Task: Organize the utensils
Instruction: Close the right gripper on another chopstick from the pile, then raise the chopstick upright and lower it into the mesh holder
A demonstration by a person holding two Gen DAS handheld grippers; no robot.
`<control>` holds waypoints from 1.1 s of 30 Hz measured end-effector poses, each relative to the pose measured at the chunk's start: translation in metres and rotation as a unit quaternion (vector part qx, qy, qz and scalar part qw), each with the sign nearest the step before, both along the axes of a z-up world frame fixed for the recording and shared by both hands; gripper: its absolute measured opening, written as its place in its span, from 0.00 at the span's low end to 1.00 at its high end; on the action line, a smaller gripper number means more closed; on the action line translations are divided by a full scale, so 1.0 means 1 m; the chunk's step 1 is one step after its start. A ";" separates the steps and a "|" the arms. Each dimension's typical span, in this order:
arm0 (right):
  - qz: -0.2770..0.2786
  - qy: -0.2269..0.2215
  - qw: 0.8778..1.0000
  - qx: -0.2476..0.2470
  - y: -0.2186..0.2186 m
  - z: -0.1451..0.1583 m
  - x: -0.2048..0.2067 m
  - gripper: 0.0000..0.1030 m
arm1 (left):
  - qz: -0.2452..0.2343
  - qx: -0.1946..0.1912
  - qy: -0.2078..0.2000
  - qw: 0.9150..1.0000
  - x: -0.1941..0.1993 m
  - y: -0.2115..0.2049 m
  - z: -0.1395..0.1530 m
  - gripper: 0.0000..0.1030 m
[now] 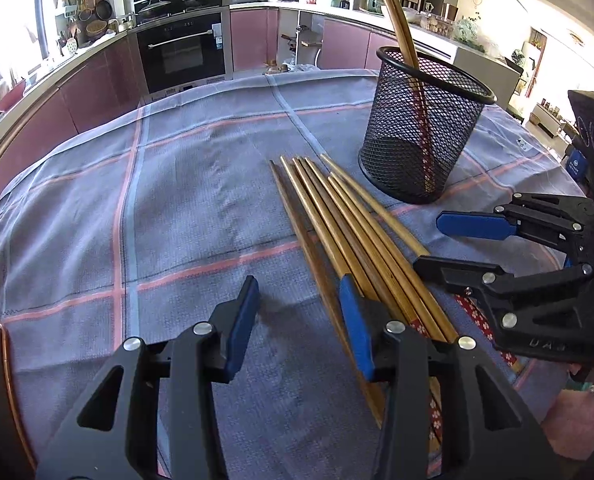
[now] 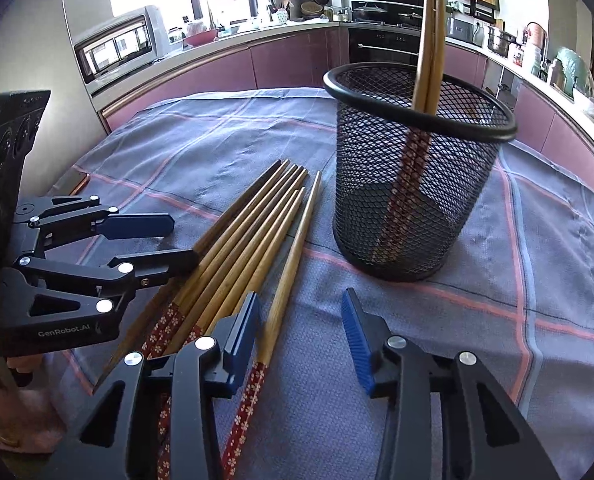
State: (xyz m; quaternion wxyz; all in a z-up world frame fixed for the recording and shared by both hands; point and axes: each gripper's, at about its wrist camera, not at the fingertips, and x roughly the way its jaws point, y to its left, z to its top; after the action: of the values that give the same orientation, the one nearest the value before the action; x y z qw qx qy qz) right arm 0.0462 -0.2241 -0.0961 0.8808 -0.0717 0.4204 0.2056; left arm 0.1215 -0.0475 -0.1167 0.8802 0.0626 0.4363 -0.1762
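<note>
1. I see a table covered by a grey-blue cloth (image 1: 185, 184) with pink and pale blue stripes, and a kitchen with an oven (image 1: 183, 54) behind it.
2. On the cloth stands a black mesh cup (image 2: 409, 184), upright, towards the far right side of the table as my left camera sees it. 2 chopsticks (image 2: 431, 40) lean inside it with their patterned red ends down at the bottom.
3. Just beside the cup, apart from it, a bundle of loose chopsticks (image 1: 337, 216) lies flat on the cloth, thin tips pointing away from me, red flowered ends near the grippers. 1 of them lies slightly apart on the cup side.
4. My left gripper (image 1: 301, 320) sits low over the cloth with its tongs apart; its right finger rests over the near part of the bundle, and nothing is clamped between the blue pads.
5. My right gripper (image 2: 301, 336) hangs over the red ends, tongs parted; the lone chopstick runs through the gap, but the pads do not press on it.
</note>
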 end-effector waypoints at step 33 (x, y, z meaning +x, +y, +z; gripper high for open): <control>0.032 0.026 0.996 0.080 -0.013 0.005 -0.003 0.06 | -0.011 -0.049 0.012 0.999 -0.013 0.002 0.003 0.07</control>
State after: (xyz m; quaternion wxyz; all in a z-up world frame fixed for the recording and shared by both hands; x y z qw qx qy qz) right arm 0.0429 -0.2372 -0.0910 0.8654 -0.0095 0.4229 0.2686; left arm 0.1088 -0.0459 -0.1138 0.8748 0.0223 0.4371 -0.2080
